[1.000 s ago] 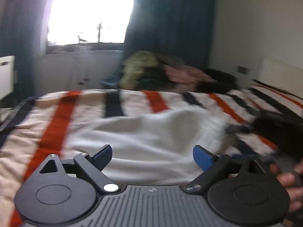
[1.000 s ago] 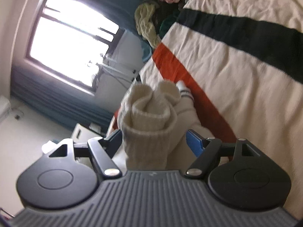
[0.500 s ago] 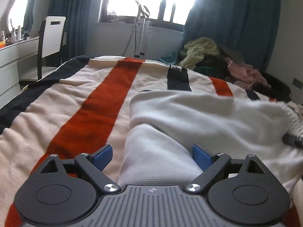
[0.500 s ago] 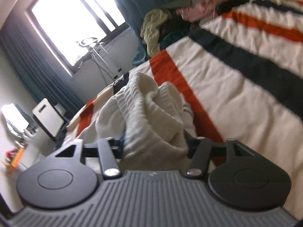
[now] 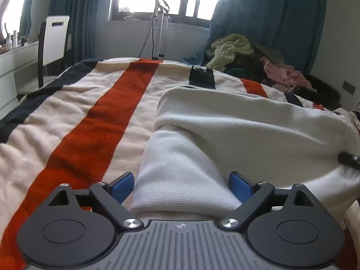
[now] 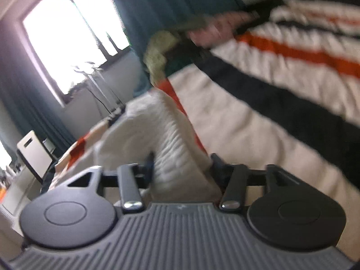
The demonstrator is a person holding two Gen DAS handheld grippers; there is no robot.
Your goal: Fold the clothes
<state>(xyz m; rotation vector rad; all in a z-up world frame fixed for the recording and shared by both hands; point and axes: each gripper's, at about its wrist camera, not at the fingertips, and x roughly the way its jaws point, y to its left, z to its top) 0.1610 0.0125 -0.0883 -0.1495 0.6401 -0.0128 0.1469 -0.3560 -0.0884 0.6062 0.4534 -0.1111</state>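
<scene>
**White garment held at both ends on the bed**

Left view: the left gripper (image 5: 181, 185) stands wide around the white garment (image 5: 225, 130), which runs toward 1 o'clock over the striped blanket (image 5: 101, 117).

Right view, blurred: the right gripper (image 6: 182, 165) pinches the garment's ribbed edge (image 6: 175, 148), which runs toward 11 o'clock.

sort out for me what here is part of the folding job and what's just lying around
In the job:
- white garment, spread on the striped blanket
- left hand-held gripper, fabric between its fingers
- right hand-held gripper, fabric between its fingers

Lying about:
- heap of clothes at the far edge of the bed
- white chair
- stand by the window
</scene>
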